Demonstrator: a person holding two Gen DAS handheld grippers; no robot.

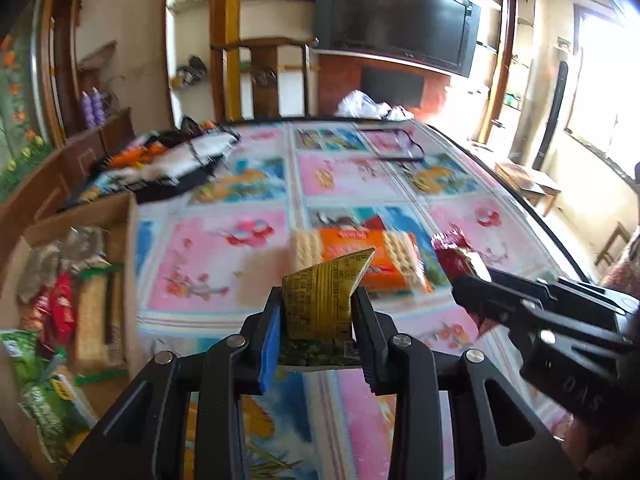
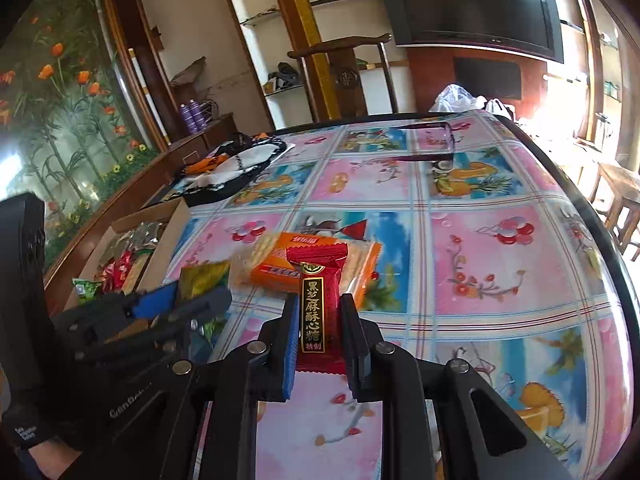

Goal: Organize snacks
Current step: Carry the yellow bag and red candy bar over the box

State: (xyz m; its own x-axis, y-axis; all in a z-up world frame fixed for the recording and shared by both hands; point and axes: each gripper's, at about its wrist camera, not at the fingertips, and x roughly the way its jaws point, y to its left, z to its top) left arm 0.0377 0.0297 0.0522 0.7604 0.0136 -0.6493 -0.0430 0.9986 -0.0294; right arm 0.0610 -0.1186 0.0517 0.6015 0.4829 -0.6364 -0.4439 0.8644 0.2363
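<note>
Left tool (image 1: 316, 312) clamped on a gold packet (image 1: 324, 296); right tool (image 2: 320, 332) clamped on a red candy (image 2: 318, 300). Both above the table (image 2: 500, 280), near its left edge, beside the box (image 1: 128, 248).

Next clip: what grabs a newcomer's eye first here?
Each gripper holds a snack above the bright fruit-print tablecloth: the left gripper grips a gold packet, the right gripper a red candy. An orange cracker pack lies just beyond them, and a cardboard box of snacks sits at the table's left edge.
</note>
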